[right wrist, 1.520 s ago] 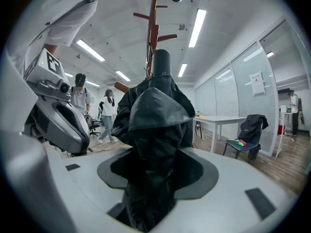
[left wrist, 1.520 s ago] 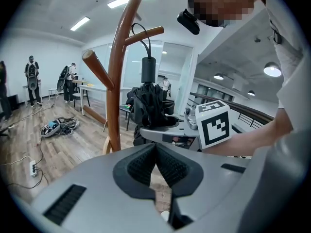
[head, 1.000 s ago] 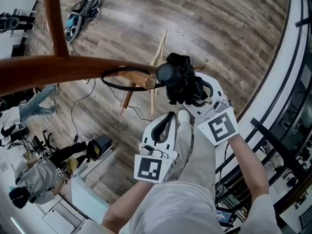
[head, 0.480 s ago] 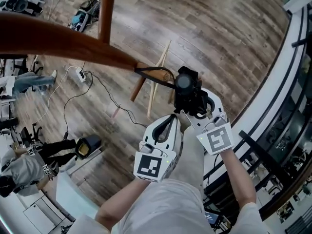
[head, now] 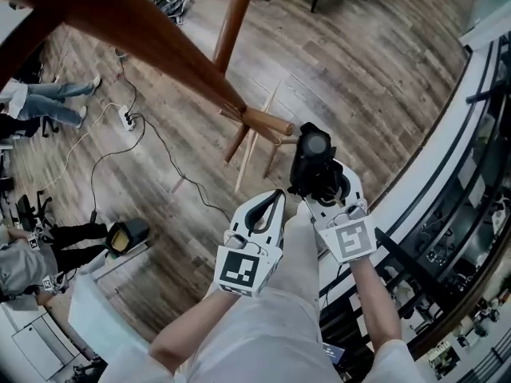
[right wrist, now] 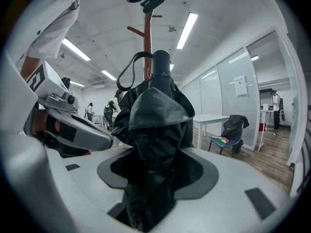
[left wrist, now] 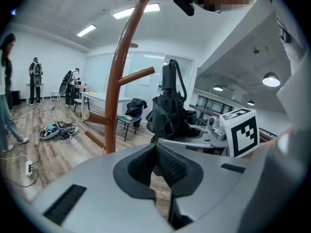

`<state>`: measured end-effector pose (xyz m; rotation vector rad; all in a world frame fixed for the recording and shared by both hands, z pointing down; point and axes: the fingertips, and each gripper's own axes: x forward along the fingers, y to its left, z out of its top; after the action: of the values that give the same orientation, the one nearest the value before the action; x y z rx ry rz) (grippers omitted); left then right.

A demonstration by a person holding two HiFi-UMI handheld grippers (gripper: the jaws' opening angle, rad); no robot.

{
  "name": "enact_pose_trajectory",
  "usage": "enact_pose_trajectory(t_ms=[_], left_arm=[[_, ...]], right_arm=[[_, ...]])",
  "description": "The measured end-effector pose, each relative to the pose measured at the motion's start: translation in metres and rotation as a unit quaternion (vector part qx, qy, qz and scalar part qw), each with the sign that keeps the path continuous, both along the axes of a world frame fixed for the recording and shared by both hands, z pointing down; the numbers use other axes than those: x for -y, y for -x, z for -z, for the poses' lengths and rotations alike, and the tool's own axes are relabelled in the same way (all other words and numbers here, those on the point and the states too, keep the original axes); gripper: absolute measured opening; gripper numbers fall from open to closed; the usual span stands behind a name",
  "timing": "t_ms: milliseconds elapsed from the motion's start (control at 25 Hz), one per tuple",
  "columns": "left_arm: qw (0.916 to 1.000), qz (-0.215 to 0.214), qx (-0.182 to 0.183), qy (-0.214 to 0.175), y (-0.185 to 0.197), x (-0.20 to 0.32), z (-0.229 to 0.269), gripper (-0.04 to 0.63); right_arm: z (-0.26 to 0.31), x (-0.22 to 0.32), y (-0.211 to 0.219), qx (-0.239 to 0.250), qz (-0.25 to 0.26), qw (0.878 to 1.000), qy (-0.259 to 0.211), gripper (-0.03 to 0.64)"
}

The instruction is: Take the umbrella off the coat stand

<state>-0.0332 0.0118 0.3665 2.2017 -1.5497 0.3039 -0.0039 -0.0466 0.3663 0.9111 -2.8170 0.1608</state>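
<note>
The brown wooden coat stand [head: 160, 46] crosses the head view from the upper left, one peg [head: 267, 122] ending just left of the umbrella. The black folded umbrella [head: 313, 162] stands upright in my right gripper [head: 318, 182], which is shut on its bunched fabric [right wrist: 155, 115]. In the left gripper view the umbrella [left wrist: 167, 108] is right of the stand [left wrist: 119, 67], and its strap [left wrist: 181, 84] hangs clear of the peg [left wrist: 138, 75]. My left gripper [head: 267, 207] is beside the right one, shut with nothing in it [left wrist: 158, 166].
People stand at the left [head: 48, 102]. A cable and power strip [head: 126, 118] lie on the wooden floor, with a bag [head: 172, 2] farther off. A glass railing [head: 447, 174] runs along the right. A chair with a dark jacket [left wrist: 133, 108] stands behind the stand.
Both grippers have risen. The umbrella went up with the right gripper, and its strap, looped over the peg a second ago, has come off it.
</note>
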Motion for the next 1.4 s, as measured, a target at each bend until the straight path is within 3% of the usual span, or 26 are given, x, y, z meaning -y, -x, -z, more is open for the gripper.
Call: enact_pose_trajectory(t_ms=[240, 440, 1080, 1280, 1400], left_arm=[[0.9999, -0.012, -0.003, 0.002, 0.005, -0.006, 0.021, 0.021], [0.9998, -0.007, -0.015, -0.011, 0.012, -0.012, 0.040, 0.021], [0.9978, -0.004, -0.033, -0.057, 0.053, -0.018, 0.114, 0.021], [0.9953, -0.007, -0.066, -0.070, 0.060, -0.025, 0.134, 0.020], [0.9944, -0.014, -0.065, -0.082, 0.064, -0.033, 0.148, 0.020]], right_arm=[[0.021, -0.007, -0.001, -0.005, -0.014, 1.000, 0.006, 0.255], [0.027, -0.022, -0.008, -0.041, -0.016, 0.999, 0.020, 0.255], [0.107, -0.044, 0.005, -0.020, -0.044, 0.999, 0.008, 0.255], [0.126, -0.053, 0.002, -0.016, -0.059, 0.998, 0.000, 0.255], [0.137, -0.063, 0.002, -0.015, -0.062, 0.998, -0.005, 0.255]])
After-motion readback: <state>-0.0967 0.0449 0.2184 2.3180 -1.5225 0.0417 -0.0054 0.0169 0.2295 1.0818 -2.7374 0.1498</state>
